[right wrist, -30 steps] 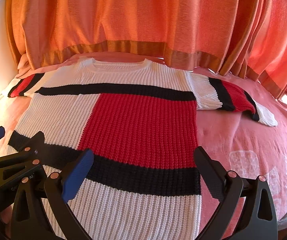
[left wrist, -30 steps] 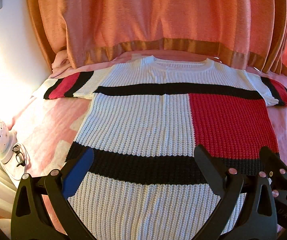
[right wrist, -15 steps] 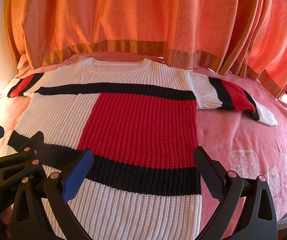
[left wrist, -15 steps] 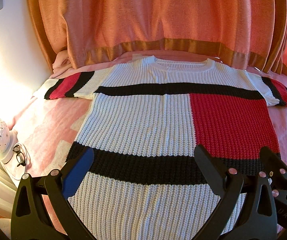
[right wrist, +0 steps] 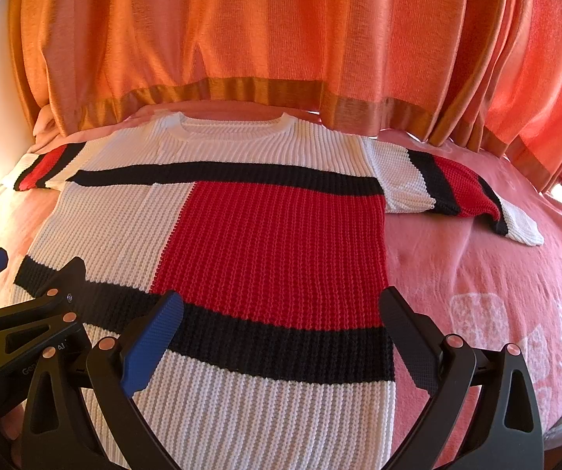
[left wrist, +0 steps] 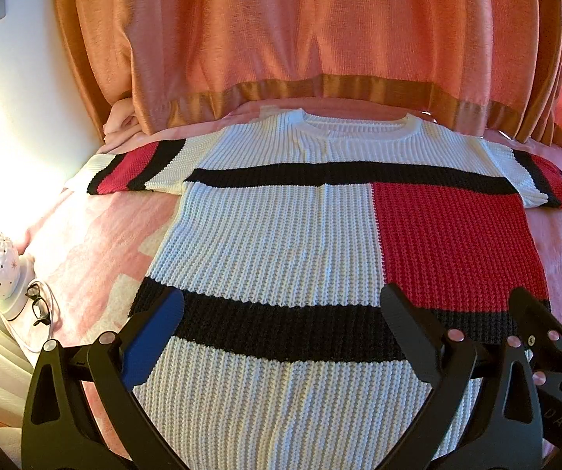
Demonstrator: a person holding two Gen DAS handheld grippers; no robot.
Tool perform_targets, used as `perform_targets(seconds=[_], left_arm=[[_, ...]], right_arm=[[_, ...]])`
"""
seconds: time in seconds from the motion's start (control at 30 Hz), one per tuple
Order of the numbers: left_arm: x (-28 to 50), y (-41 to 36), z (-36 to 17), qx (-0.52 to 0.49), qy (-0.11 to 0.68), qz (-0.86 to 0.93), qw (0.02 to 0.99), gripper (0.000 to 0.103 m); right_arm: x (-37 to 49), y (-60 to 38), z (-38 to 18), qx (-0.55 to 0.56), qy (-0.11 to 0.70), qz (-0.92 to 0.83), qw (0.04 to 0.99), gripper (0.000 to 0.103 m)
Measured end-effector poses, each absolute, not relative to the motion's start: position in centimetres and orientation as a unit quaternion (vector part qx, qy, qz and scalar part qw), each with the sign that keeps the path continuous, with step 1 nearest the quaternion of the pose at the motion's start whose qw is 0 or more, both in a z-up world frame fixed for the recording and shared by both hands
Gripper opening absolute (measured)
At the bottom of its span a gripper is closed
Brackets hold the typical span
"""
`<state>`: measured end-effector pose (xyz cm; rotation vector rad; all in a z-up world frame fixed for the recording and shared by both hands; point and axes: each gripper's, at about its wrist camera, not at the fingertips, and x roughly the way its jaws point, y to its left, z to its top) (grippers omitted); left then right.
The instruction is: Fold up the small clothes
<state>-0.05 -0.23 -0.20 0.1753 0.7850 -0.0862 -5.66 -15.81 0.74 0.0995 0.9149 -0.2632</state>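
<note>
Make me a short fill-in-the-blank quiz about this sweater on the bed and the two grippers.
1. The knit sweater lies flat with its collar toward the orange ____.
2. The big block below the upper black stripe, on the right-hand side, is ____.
3. The left gripper and the right gripper both have their jaws ____.
4. The glasses lie beside a white ____.

Missing words: curtain; red; open; lamp

Two hand-held grippers, black plastic frames.

Left gripper [left wrist: 281,329] and right gripper [right wrist: 281,329] each carry one blue textured pad [right wrist: 151,348] and one black textured pad [right wrist: 408,342]; triangular cut-outs pierce the arms, round silver-pink rivets [right wrist: 453,340] mark the pivots, and faint pale lettering [left wrist: 561,421] marks the body.
</note>
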Motion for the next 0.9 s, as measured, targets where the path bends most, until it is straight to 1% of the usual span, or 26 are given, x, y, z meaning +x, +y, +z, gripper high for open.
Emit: perform_targets(seconds=[0.9], left_arm=[[0.02, -0.3, -0.33, 0.086, 0.383, -0.039, 0.919, 0.098]], right_arm=[[-5.62, -15.78, 0.56, 0.051, 0.443, -0.126, 0.886, 0.098]])
